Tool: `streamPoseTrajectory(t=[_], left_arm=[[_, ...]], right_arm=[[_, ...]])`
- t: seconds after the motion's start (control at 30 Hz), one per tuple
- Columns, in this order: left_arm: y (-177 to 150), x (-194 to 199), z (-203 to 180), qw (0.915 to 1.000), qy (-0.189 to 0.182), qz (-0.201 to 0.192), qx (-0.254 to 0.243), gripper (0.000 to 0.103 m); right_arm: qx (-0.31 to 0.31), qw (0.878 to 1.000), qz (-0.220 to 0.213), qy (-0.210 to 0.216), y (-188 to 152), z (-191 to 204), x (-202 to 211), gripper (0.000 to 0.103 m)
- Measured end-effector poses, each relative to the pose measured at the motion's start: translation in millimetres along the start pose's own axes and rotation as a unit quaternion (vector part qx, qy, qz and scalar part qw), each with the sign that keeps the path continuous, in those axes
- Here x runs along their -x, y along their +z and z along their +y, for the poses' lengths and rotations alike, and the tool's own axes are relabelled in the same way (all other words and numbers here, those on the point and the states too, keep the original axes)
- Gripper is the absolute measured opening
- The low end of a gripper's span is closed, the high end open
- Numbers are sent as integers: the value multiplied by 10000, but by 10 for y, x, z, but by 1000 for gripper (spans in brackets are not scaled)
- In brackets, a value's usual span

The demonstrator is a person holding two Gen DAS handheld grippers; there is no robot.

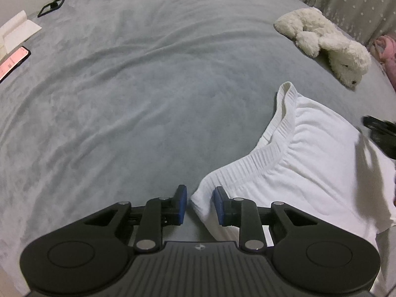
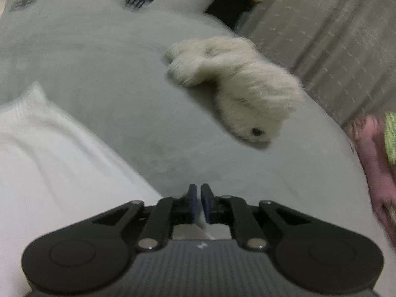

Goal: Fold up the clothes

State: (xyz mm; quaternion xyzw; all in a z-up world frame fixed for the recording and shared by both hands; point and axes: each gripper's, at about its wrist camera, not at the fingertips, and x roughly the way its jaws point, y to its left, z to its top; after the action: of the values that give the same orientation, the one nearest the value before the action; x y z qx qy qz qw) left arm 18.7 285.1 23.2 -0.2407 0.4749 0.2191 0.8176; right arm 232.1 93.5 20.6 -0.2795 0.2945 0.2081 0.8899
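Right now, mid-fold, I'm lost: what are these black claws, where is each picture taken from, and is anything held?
Each picture comes from a camera riding on a hand-held two-finger gripper, looking along its fingers. In the left view, the left gripper stands open around a corner of the white garment, not pinching it. In the blurred right view, the right gripper is shut; whether it grips cloth is unclear. On the grey blanket lies a white plush toy; a phone sits far left.

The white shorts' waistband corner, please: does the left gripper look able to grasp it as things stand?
Probably yes. The left gripper has its fingers apart with the corner of the white shorts lying between them on the grey blanket, and nothing blocks it. Whether the fingers already press the cloth is unclear.
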Motion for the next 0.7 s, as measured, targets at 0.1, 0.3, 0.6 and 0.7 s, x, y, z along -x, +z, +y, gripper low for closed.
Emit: streamPoseTrajectory(t=[0.1, 0.3, 0.6, 0.7], left_arm=[[19, 8, 56, 9998, -141, 53, 120, 26], [44, 21, 149, 9982, -416, 133, 408, 27], [8, 72, 246, 9963, -569, 203, 605, 30], [-32, 114, 274, 9957, -595, 223, 674, 31]], right_arm=[[-684, 9976, 2, -52, -114, -280, 354, 19], [-1861, 9818, 33, 391, -936, -520, 1616, 33], [-2136, 9766, 200, 120, -2585, -104, 3491, 38], [-1740, 9839, 376, -171, -2944, 62, 3831, 39]])
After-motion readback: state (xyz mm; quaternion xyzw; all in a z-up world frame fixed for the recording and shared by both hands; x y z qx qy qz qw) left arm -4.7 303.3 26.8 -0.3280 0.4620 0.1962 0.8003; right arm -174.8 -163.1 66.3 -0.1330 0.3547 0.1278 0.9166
